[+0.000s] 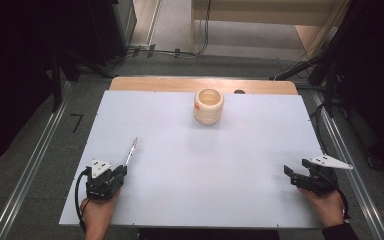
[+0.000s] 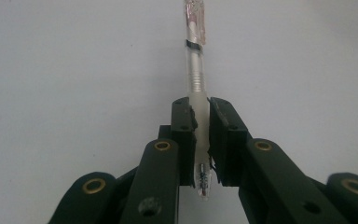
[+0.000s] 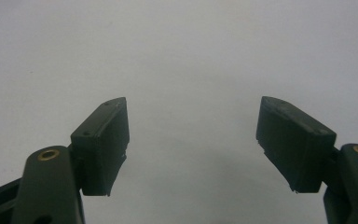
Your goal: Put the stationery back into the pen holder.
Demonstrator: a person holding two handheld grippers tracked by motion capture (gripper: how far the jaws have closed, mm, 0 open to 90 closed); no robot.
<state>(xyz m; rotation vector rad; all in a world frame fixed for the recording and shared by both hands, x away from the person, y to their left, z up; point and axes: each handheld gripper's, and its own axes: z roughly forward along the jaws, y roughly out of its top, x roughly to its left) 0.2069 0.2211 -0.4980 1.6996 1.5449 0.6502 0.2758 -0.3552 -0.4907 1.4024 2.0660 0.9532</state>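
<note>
Right now I have the left gripper (image 1: 123, 171) clenched on a slim clear plastic pen with a pinkish cap end (image 1: 131, 151), down at the near-left part of the white tabletop sheet (image 1: 180, 165). From the left gripper view, the two black jaws pinch the pen (image 2: 196, 74) near its writing tip, and most of the barrel sticks out past them, away from my hand, over the white surface. My right gripper (image 1: 291, 175) rests at the near-right edge of the sheet with its jaws spread wide and nothing between them; the right gripper view confirms the gap. A cream-coloured, ribbed round cup (image 1: 208, 105) stands upright at the far middle of the sheet, well apart from both grippers.
</note>
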